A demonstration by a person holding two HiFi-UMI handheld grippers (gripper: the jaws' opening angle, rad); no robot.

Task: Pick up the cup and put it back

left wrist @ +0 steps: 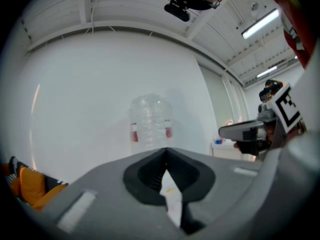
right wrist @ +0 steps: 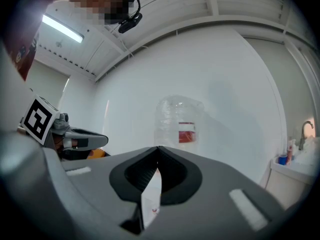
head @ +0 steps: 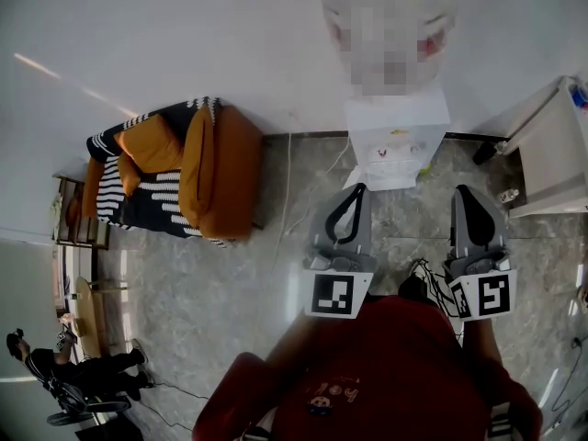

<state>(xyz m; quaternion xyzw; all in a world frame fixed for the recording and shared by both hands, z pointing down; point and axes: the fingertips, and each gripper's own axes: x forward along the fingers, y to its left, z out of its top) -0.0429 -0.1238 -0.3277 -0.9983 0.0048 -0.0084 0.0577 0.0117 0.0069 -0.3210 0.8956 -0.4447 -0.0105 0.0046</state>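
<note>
Cup, not to be made out anywhere

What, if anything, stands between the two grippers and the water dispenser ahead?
Nothing visible does. Only floor lies between the left gripper, the right gripper and the water dispenser. No cup can be made out in any view.
</note>
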